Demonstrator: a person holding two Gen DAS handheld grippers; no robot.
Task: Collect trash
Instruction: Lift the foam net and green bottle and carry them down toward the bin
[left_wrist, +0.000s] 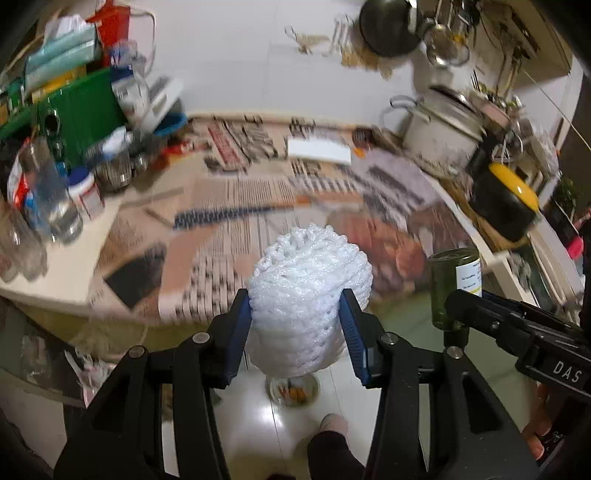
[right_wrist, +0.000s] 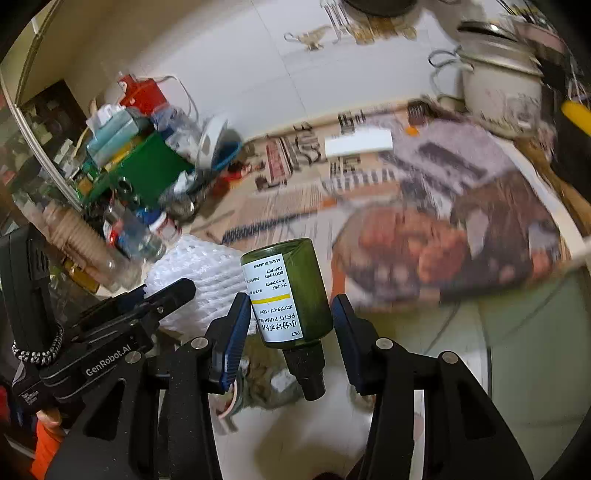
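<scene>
The left gripper (left_wrist: 295, 317) pinches a white foam fruit net (left_wrist: 308, 291) between its blue pads; the net bulges up past the fingertips and hangs out below them too. The right gripper (right_wrist: 291, 317) has a small green pump bottle (right_wrist: 288, 295) between its jaws, upside down, black neck pointing at the floor. The left pad touches the label, but a gap seems to show on the right side, so I cannot tell whether the right gripper is really clamped on it or going slack.

Both pieces of trash are in the air, off the front edge of the worktop (left_wrist: 74, 280), over the pale tiled floor (left_wrist: 258, 424). Below the net sits what may be a small shiny bin (left_wrist: 293, 391) w/ scraps inside (too blurred to be sure).

Risks, as I judge them:
- Bottle is smooth, round, held by thin contact. A tilt or quick swing could let it slip & drop short of any bin.
- Foam net is soft & springy, so it may squirm out of the pads or cling to one on release.
- The two grippers are near each other, approx side by side; crossing paths could knock the bottle loose.

The net looks clean, knitted, squashed into a dome. The bottle is dark green plastic, white label w/ yellow stripe, pump head missing.
</scene>
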